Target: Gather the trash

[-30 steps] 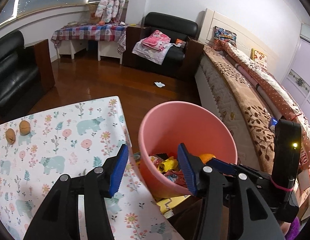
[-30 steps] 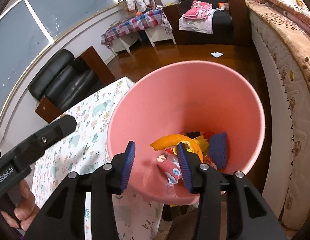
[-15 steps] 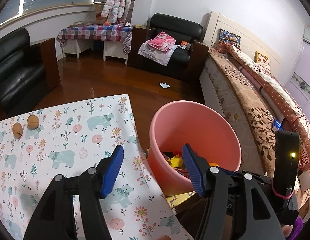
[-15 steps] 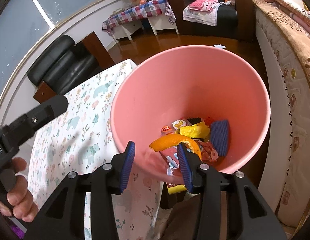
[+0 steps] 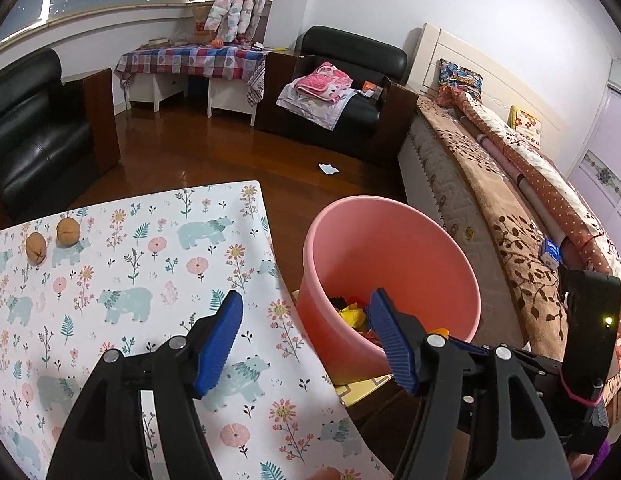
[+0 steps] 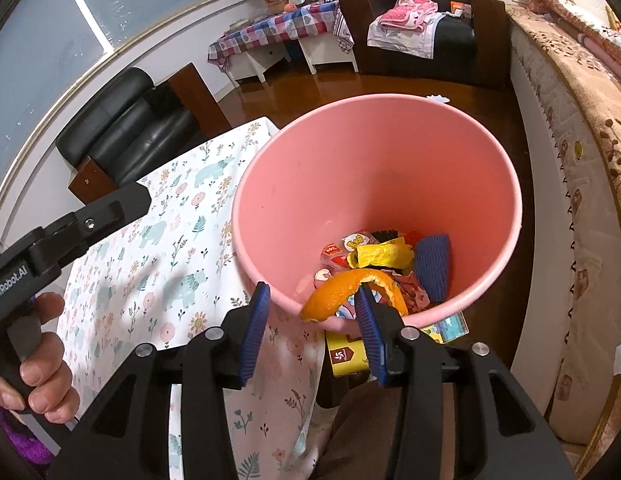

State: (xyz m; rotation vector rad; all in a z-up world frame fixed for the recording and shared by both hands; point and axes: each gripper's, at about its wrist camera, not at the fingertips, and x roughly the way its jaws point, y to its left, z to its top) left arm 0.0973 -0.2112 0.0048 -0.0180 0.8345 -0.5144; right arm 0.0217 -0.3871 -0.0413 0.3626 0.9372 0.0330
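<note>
Upright pink bucket (image 6: 490, 184) beside table, holding orange peel (image 6: 342, 292) and wrappers (image 6: 380, 254).

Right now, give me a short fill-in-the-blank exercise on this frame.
1. The bin holding the trash is ___ in colour.
2. The orange peel sits at the ___ gripper.
3. ___ walnuts lie on the tablecloth.
4. The left gripper holds ___.

Answers: pink; right; two; nothing

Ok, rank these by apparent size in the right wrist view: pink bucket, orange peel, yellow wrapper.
1. pink bucket, clearly largest.
2. orange peel, though it sits nearer the camera.
3. yellow wrapper, slightly smaller; close to the peel, so unsure.
</note>
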